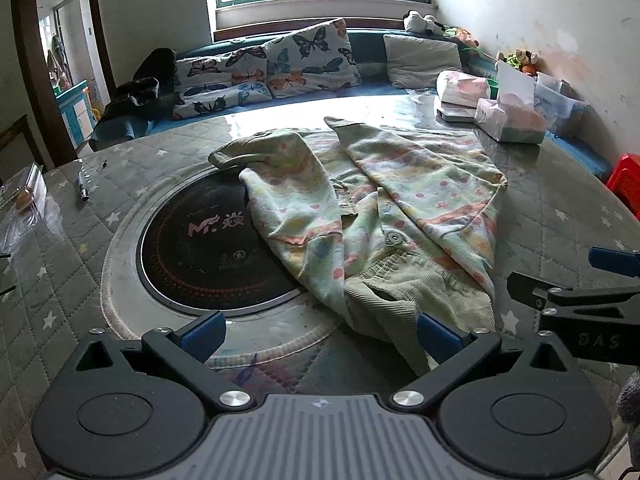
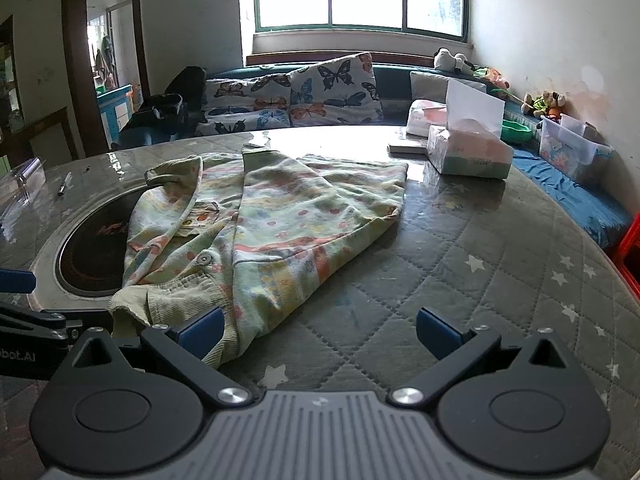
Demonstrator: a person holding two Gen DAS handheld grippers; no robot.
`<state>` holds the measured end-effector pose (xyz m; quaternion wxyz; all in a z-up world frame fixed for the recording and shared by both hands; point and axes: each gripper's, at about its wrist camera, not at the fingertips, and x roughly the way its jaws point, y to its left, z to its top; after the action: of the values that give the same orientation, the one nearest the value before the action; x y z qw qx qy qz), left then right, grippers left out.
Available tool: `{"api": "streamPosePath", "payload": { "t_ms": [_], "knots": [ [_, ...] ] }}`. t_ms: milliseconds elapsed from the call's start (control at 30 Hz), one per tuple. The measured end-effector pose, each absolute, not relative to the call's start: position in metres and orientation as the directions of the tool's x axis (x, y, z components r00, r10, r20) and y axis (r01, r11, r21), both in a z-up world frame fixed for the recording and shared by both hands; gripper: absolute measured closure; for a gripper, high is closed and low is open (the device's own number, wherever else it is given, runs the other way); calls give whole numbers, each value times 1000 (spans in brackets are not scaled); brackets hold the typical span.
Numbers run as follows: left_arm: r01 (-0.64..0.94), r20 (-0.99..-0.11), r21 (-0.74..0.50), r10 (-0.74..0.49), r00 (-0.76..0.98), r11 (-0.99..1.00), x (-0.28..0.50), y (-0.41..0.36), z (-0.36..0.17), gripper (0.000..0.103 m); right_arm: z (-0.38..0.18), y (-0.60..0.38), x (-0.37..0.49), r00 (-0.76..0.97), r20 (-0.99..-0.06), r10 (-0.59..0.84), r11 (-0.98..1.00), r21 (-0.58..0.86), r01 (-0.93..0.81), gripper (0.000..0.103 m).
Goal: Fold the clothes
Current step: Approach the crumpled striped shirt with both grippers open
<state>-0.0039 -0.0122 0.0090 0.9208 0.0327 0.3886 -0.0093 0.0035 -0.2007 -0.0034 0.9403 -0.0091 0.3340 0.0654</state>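
Now | I see left gripper (image 1: 320, 334) jaws apart | right gripper (image 2: 320, 334) jaws apart | patterned jacket (image 1: 372, 208) crumpled on table (image 2: 500, 260)

Garment (image 1: 360, 216) hides part of the cooktop (image 1: 208, 248).

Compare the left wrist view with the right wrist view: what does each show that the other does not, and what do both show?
Only the left wrist view shows the left gripper, open, and the printed logo on the black cooktop. Only the right wrist view shows the right gripper, open, and the clear storage box by the wall. Both show the floral garment on the quilted table, the tissue box and the butterfly cushions.
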Motion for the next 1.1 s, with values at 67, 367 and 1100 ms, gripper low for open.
{"api": "streamPosePath", "payload": {
  "t_ms": [67, 367, 1100],
  "knots": [
    [43, -723, 55, 10, 691, 998, -2, -13, 9, 0, -4, -200, 4, 767, -631, 117, 991, 25, -130, 0],
    [54, -741, 60, 9, 672, 997, 4, -16, 7, 0, -6, -197, 6, 753, -645, 130, 989, 28, -147, 0],
    [58, -749, 81, 22, 662, 995, 29, -18, 4, 0, -10, -196, 28, 741, -661, 118, 990, 16, -143, 0]
  ]
}}
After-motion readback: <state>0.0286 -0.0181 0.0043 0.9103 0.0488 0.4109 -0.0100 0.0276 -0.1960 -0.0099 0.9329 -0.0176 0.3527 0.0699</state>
